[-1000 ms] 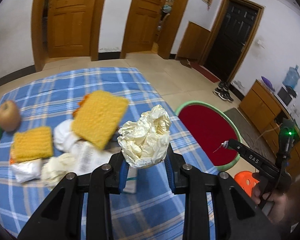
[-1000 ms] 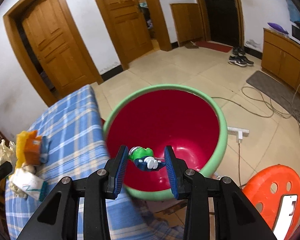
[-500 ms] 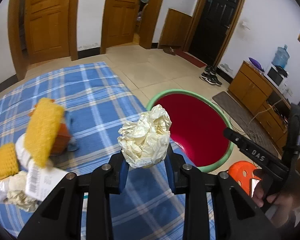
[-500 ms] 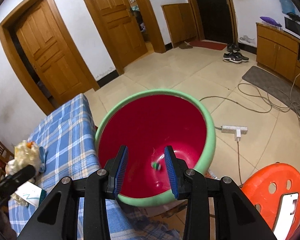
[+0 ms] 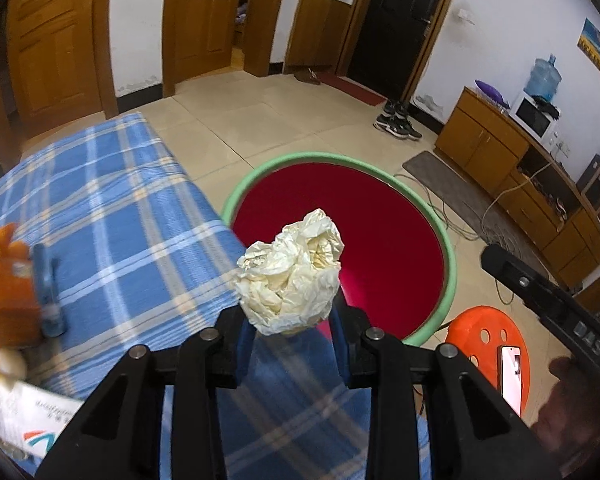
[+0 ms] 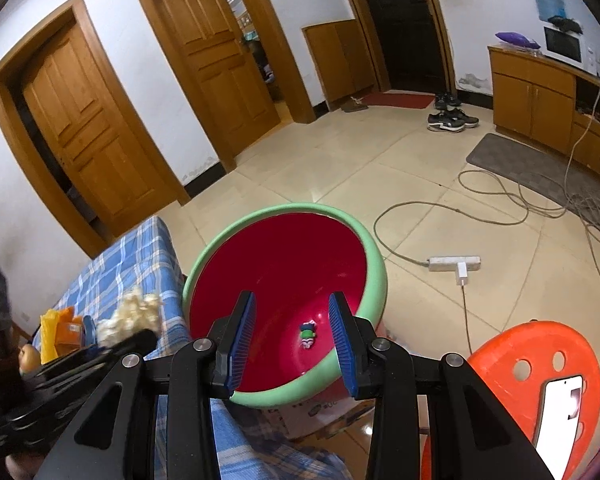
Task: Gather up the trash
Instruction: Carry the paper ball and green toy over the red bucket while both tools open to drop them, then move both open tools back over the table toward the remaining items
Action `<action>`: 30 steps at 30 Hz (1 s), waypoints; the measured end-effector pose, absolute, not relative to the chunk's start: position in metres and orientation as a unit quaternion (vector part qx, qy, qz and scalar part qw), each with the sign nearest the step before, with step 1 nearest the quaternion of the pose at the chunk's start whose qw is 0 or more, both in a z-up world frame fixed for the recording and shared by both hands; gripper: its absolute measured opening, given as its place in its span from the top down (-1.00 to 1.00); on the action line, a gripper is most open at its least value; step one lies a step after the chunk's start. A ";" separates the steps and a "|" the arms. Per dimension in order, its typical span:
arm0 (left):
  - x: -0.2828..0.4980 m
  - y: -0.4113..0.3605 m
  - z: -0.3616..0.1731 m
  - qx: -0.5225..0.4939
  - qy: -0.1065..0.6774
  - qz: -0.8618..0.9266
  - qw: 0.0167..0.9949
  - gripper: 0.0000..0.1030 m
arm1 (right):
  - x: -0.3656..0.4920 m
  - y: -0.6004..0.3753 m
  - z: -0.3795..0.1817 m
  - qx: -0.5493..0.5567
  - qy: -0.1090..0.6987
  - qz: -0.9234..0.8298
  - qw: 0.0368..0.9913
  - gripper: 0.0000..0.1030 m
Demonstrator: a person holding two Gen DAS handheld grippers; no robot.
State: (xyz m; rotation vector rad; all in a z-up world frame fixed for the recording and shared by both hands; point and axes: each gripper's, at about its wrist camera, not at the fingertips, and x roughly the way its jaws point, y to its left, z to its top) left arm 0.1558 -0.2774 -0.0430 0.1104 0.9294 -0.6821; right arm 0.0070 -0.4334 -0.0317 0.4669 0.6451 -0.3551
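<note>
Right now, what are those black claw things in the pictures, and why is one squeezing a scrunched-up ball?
Those claws are grabbers, and a person holds one in each hand. Each grabber has a camera that looks out along its two fingers, so each picture is taken from one grabber.

In the left camera's picture, the left gripper is squeezing a crumpled paper ball, right at the edge of the blue checked tablecloth and in front of the big red basin.

In the right camera's picture, the right gripper is open and empty above that basin. A small green wrapper lies at the bottom.

More bits still sit on the tablecloth, like an orange packet and a printed white packet.
</note>
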 end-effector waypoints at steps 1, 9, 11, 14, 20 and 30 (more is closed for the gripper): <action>0.158 -0.282 -0.044 0.057 0.440 -0.321 0.837 0.30 | 0.005 -0.435 -0.032 0.228 0.312 -0.173 0.906 0.25; 0.164 -0.292 -0.046 0.070 0.441 -0.303 0.842 -0.21 | 0.001 -0.438 -0.033 0.234 0.311 -0.175 0.904 0.22; 0.163 -0.288 -0.045 0.067 0.442 -0.304 0.841 -0.21 | 0.000 -0.438 -0.032 0.235 0.310 -0.173 0.905 0.21; 0.158 -0.283 -0.042 0.067 0.443 -0.300 0.842 -0.21 | 0.000 -0.435 -0.030 0.236 0.309 -0.169 0.906 0.20; 0.150 -0.264 -0.033 0.053 0.446 -0.283 0.848 -0.21 | -0.004 -0.428 -0.023 0.234 0.306 -0.160 0.909 0.08; 0.128 -0.214 -0.009 0.026 0.431 -0.248 0.867 -0.23 | -0.016 -0.404 -0.009 0.218 0.302 -0.143 0.917 -0.17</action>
